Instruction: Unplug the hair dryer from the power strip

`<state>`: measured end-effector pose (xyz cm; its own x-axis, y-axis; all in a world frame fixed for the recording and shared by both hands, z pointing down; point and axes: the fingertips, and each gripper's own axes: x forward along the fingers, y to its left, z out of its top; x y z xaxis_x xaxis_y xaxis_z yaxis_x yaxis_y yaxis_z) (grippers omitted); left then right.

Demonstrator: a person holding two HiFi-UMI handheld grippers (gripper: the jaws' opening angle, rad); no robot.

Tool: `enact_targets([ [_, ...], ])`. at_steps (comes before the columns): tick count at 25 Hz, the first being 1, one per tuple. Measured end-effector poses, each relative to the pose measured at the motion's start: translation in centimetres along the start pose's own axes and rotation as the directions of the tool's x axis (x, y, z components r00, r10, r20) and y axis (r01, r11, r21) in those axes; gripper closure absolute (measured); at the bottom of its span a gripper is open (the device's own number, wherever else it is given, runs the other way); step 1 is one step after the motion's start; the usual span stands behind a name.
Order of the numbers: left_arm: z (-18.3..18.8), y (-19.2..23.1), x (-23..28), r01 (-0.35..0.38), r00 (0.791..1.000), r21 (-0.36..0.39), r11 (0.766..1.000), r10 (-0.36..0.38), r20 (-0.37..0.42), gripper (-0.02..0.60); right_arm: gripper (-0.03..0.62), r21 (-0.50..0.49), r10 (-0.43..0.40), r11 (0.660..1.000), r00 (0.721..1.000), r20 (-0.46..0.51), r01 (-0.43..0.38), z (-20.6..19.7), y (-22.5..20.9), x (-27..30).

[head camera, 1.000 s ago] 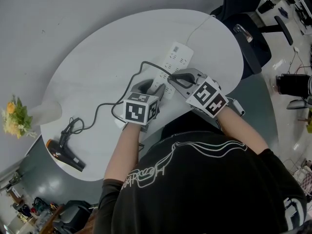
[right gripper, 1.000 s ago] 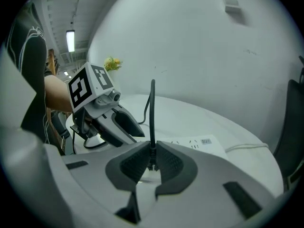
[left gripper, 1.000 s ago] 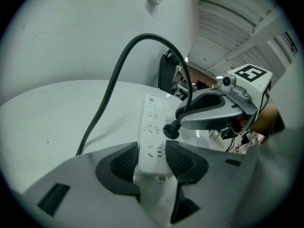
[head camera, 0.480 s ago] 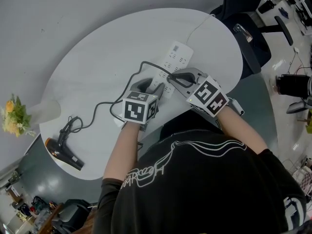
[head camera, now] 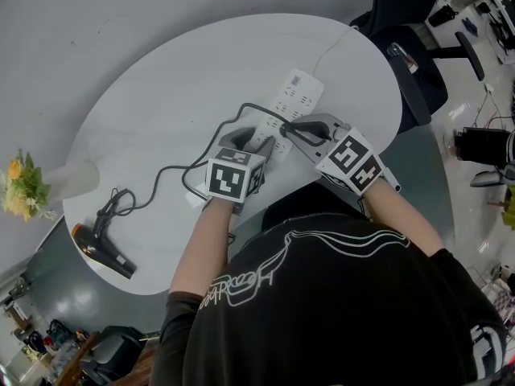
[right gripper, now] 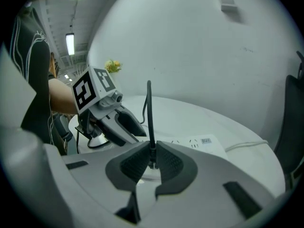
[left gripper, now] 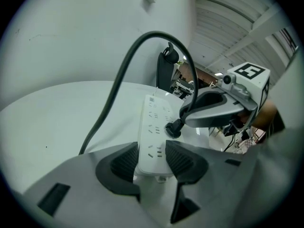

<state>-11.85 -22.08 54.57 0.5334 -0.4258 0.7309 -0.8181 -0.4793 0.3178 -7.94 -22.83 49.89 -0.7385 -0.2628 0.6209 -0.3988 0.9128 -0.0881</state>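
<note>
While the fingers (right gripper: 172, 163) of the right gripper (right gripper: 152, 164) pinch shut on the plug (right gripper: 152, 156) to pull it, the left gripper (left gripper: 151, 161) clamps the near end of the power strip (left gripper: 154, 122), likely to hold it down; the plug sits in its socket; the hair dryer (head camera: 100, 246) lies well apart at the edge of the worktop (head camera: 161, 95).

L gripper (left gripper: 151, 161) jaws clamped on pwr strip (left gripper: 155, 122) end | plug (left gripper: 173, 129) in strip | cord (left gripper: 118, 80) arcs up

White oval table (head camera: 161, 95). On top: white power strip (head camera: 294, 95) near centre, its white lead (head camera: 330, 43) running to the far edge; black hair dryer (head camera: 100, 248), left near edge; black cord (head camera: 169, 171) looping between both; vase (head camera: 68, 177) with yellow flowers, left edge.
</note>
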Motion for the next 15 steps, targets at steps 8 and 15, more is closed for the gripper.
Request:
enact_targets([
  [8, 0.0, -0.1, 0.1, 0.009, 1.000, -0.010, 1.000, -0.009, -0.021, 0.397, 0.568, -0.068, -0.018, 0.998, 1.000, 0.021, 0.019, 5.7, -1.4, -1.4],
  [15, 0.3, 0.0, -0.8, 0.003, 0.999, -0.014, 1.000, -0.003, 0.037, 0.422, 0.566, 0.057, -0.045, 0.998, 0.996, 0.076, 0.041, 5.0, -1.7, -2.7],
])
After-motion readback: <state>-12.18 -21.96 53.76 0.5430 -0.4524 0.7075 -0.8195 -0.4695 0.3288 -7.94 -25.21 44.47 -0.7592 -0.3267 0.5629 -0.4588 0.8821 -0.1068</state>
